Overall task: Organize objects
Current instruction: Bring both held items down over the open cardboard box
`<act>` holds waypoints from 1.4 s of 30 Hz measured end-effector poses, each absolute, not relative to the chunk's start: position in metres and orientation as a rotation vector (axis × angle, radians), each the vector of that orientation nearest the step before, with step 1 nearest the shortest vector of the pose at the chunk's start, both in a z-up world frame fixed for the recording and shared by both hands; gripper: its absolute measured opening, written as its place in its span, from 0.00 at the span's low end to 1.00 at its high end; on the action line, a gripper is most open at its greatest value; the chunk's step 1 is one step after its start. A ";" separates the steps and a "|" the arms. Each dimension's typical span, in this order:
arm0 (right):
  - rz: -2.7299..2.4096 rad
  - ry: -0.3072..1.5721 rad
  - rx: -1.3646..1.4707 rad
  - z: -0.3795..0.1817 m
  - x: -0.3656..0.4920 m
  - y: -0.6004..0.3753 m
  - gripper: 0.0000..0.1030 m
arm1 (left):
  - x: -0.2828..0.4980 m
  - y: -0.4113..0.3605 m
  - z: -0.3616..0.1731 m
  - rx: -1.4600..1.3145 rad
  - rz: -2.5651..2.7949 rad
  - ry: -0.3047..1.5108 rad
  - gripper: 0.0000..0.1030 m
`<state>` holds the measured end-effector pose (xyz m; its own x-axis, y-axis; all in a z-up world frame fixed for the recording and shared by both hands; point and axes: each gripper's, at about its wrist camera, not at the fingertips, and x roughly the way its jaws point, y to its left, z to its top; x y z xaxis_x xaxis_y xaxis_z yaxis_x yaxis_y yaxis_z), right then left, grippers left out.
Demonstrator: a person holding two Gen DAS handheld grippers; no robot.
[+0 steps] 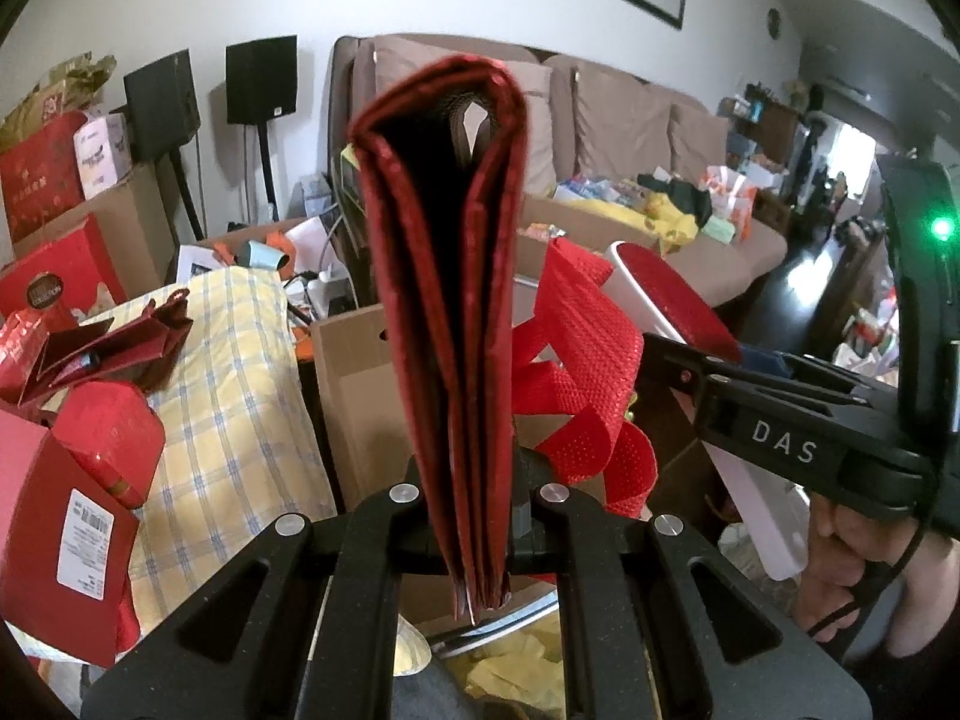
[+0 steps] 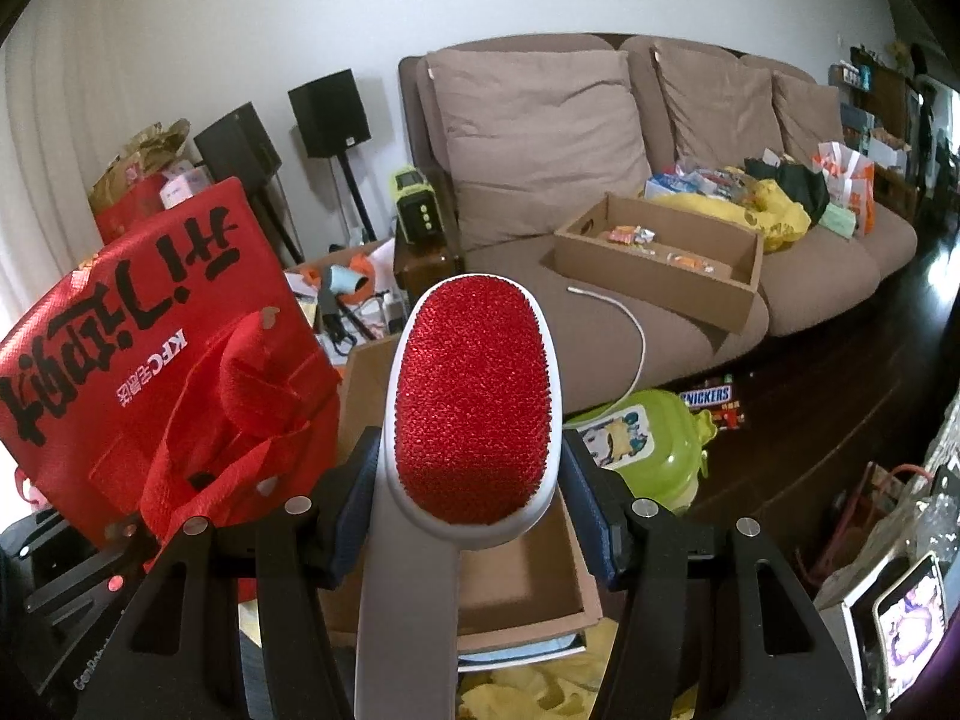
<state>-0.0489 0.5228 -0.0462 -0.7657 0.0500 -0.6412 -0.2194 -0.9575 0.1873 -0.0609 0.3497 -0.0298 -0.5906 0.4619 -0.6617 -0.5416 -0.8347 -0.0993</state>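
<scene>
The left gripper (image 1: 474, 516) has its jaws clenched on a folded red bag (image 1: 447, 300); the right gripper (image 2: 474, 516) has its jaws grasping a lint brush (image 2: 474, 396) above a cardboard box (image 2: 528, 588).

Matt woven-cloth red bag (image 2: 156, 324), bristly red-faced brush (image 2: 474, 402) in smooth white plastic, matt brown cardboard box (image 2: 660, 258).

Both fisheye views look forward and downward along their fingers toward the brown sofa (image 1: 630, 120), close over the clutter before it. The left wrist view sits left of the right one. Both share the sofa (image 2: 600, 138), the black speakers (image 2: 330, 111) and the red bag (image 2: 150, 324).
</scene>
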 end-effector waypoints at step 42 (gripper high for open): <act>2.666 0.379 -1.394 -0.146 -0.087 0.514 0.57 | -0.098 0.350 -0.092 -1.228 2.350 0.295 0.08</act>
<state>-0.0865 0.5142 -0.1458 -0.5727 -0.0181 -0.8196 -0.2109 -0.9628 0.1687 -0.0977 0.3501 -0.0918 -0.4897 0.3053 -0.8167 -0.4978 -0.8669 -0.0256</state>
